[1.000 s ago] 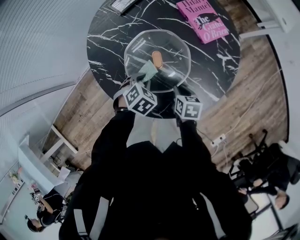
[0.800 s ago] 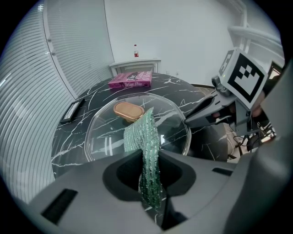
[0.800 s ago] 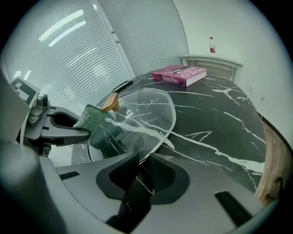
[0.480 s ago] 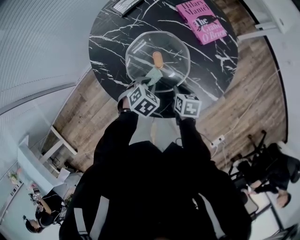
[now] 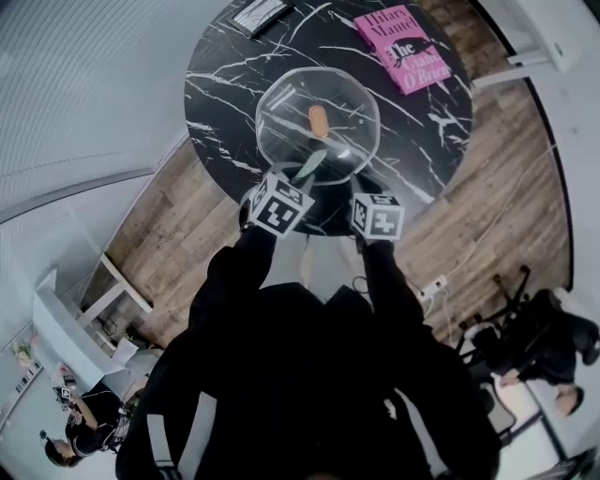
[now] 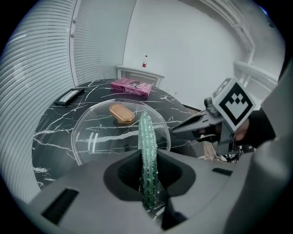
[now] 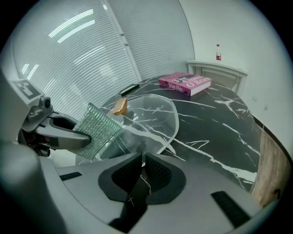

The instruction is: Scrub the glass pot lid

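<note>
The glass pot lid sits mid-way across the round black marble table, copper knob upward. The right gripper has its jaws pinched narrowly on the lid's rim at 5 o'clock. The left gripper clamps a green scrub pad, which reaches over the rim at 6 o'clock. A pink book lies at 1 o'clock

A black marble table bears a glass pot lid, pink book, remote.
</note>
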### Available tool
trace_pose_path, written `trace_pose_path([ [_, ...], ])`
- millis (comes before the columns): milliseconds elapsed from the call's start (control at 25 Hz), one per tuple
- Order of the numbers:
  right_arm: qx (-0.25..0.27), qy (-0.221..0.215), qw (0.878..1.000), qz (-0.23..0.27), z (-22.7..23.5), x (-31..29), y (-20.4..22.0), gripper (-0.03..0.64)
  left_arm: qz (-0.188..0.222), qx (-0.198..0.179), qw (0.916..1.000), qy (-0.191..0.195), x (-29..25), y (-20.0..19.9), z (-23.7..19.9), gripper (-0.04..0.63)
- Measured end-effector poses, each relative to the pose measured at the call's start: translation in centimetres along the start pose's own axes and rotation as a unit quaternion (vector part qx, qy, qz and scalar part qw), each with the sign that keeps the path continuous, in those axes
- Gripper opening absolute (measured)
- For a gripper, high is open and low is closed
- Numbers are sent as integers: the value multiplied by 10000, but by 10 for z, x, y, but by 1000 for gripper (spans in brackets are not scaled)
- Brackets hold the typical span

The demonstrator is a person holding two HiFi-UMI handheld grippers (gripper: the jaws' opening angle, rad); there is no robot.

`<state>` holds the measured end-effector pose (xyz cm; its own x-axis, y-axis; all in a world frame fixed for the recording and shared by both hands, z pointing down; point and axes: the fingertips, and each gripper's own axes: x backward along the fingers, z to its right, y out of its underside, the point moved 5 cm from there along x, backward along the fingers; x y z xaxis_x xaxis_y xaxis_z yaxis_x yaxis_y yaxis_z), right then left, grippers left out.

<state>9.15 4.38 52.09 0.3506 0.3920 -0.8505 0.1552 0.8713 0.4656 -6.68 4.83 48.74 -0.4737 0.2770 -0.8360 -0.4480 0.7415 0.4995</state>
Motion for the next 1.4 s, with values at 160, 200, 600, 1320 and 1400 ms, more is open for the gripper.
trace_pose_path([
  [160, 89, 15, 9997, 248, -6, 17, -5, 26, 146, 188, 9997, -7, 19, 0, 2, 63],
  [200, 121, -29, 9994, 316, -10, 23, -9, 25, 203, 237, 9995, -22, 23, -1, 3, 63],
  [600, 252, -260, 9944, 993, -41, 80, -48, 6, 760, 606, 9950, -217, 73, -19, 13, 63],
  [1320, 755, -426, 9698, 2279, -94, 185, -112, 3, 2323, 713, 9657, -916, 179, -75, 21, 63],
  [1400, 798, -446, 9642, 2489, -100, 198, -120, 3, 2528, 668, 9601, -991, 192, -81, 21, 63],
])
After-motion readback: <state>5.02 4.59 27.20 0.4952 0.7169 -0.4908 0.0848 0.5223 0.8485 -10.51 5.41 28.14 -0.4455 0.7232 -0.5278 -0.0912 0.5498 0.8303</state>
